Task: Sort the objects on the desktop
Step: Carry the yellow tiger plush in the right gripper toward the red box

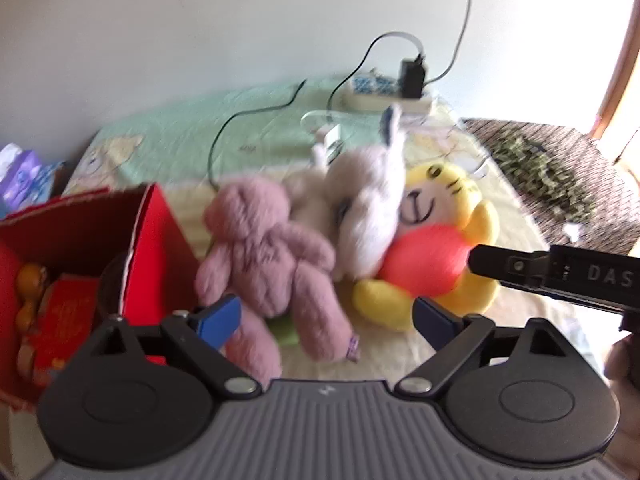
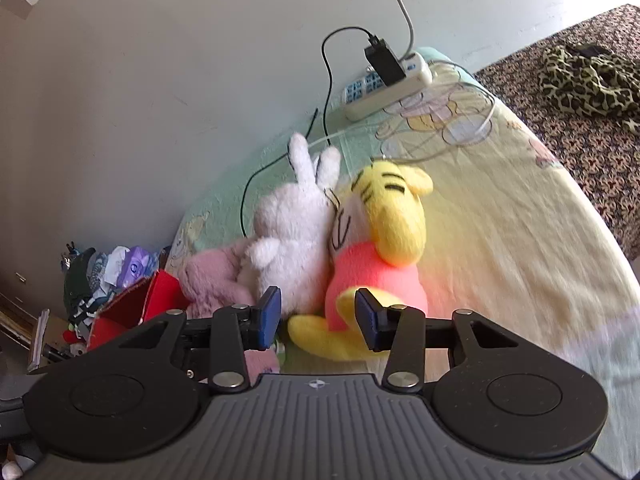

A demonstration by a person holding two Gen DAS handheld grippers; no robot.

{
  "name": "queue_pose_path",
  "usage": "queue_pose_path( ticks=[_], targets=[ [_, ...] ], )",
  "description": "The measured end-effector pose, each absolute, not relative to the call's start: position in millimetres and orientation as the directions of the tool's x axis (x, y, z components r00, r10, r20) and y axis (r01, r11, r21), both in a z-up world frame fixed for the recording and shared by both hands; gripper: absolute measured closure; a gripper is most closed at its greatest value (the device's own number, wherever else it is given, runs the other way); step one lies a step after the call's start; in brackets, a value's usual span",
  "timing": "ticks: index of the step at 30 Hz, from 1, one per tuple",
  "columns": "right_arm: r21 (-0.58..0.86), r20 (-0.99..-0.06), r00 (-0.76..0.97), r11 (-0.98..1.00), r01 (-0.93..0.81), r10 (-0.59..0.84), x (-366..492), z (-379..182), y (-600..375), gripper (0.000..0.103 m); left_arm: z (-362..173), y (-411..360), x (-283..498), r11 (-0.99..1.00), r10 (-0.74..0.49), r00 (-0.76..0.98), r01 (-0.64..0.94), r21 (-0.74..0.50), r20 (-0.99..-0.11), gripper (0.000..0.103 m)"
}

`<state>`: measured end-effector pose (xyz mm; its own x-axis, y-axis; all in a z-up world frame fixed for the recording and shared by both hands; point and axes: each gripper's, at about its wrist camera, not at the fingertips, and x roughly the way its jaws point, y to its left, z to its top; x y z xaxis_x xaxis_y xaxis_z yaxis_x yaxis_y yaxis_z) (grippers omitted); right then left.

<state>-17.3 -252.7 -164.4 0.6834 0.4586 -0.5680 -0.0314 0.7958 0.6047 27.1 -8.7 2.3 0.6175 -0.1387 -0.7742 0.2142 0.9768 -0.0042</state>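
I judge the sorting barely begun: the pink bear (image 1: pixel 272 256), white rabbit (image 1: pixel 368 200) and yellow tiger (image 1: pixel 436 248) lie bunched mid-bed, beside the red box (image 1: pixel 156 232) at its left edge. My left gripper (image 1: pixel 326 320) and right gripper (image 2: pixel 318 318) are both spread, empty.

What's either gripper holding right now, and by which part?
Nothing. Left gripper is open over the pink bear's legs; right gripper is open at the yellow tiger plush, not closed on it.
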Motion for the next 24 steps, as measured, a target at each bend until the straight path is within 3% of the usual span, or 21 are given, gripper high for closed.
queue_pose_path(
  ticks=[9, 14, 24],
  targets=[
    [0.594, -0.583, 0.724, 0.801, 0.069, 0.369, 3.4, -172.8, -280.1, 0.057, 12.0, -21.3, 39.1, 0.925, -0.356, 0.617, 0.341, -0.169, -0.701, 0.011],
    [0.591, -0.615, 0.686, 0.804, 0.073, 0.389, 22.7, -187.9, -286.8, 0.044, -9.2, -53.4, 48.3, 0.868, -0.453, 0.524, 0.442, -0.225, -0.721, 0.012],
    [0.665, -0.636, 0.583, 0.742, 0.081, 0.506, 60.5, -225.3, -287.4, 0.040, -63.5, -88.5, 90.4, 0.857, -0.412, 0.398, 0.475, -0.199, -0.820, 0.012]
  ],
)
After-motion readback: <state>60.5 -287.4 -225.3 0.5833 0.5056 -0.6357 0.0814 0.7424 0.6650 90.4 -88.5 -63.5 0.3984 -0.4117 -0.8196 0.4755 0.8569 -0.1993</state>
